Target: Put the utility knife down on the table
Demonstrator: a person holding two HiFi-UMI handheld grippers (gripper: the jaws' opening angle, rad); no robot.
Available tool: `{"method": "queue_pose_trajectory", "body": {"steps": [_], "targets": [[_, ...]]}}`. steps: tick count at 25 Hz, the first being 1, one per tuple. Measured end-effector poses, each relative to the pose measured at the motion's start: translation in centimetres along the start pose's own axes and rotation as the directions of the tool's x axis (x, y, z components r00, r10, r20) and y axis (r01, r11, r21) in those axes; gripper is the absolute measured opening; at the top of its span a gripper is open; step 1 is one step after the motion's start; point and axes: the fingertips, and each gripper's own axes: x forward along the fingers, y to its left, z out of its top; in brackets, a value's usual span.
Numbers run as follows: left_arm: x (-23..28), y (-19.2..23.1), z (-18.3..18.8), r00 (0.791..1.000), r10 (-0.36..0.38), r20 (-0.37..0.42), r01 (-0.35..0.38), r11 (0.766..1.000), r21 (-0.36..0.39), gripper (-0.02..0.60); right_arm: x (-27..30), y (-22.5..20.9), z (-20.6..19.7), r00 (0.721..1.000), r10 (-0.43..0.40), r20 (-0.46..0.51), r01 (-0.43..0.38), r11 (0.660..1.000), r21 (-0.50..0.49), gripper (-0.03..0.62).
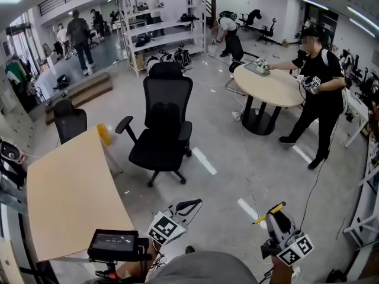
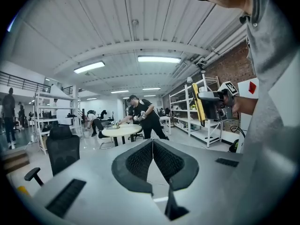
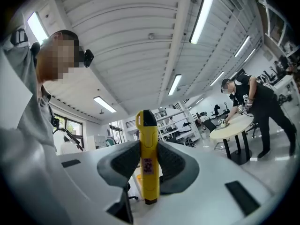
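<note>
The yellow utility knife [image 3: 148, 158] stands upright between the pads of my right gripper [image 3: 149, 149], which is shut on it. In the head view the knife [image 1: 267, 213] sticks out of the right gripper [image 1: 276, 216] over the floor at the lower right, well away from the light wooden table [image 1: 71, 188] at the left. My left gripper [image 1: 190, 207] is held near the table's near right corner, above the floor. Its pads [image 2: 140, 159] meet at the tip with nothing between them. The left gripper view also catches the knife [image 2: 198, 103], held up at the right.
A black device [image 1: 112, 244] sits at the table's near edge. A black office chair [image 1: 160, 123] stands beyond the table, a second chair [image 1: 70, 123] and a yellow object [image 1: 104, 135] at its far end. A person in black [image 1: 320, 93] works at a round table [image 1: 275, 89].
</note>
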Motion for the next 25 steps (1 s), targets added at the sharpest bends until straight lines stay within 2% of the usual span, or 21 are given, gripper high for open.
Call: {"method": "queue_pose_trajectory", "body": {"steps": [7,13,18,25], "targets": [[-0.7,5.0,-0.5,0.999,0.052,0.000,-0.052,0.999,-0.009,0.005,5.9,-1.0,-0.4,0.999,0.040,-0.015,-0.040,0.999,0.007,0.117],[-1.3,7.9,-1.9,0.989,0.136,-0.055,-0.138,0.990,-0.026,0.006,10.1,-2.9,-1.2,0.993,0.112,-0.035,-0.110,0.993,0.047,0.117],[-0.8,10.7,-1.7,0.967,0.241,-0.087,-0.244,0.969,-0.029,0.006,14.1,-5.6,-1.6,0.978,0.202,-0.062,-0.196,0.977,0.082,0.117],[3.5,12.2,-0.2,0.930,0.351,-0.107,-0.354,0.935,-0.007,0.005,18.4,-11.3,0.6,0.940,0.337,-0.045,-0.333,0.939,0.092,0.117]]}}
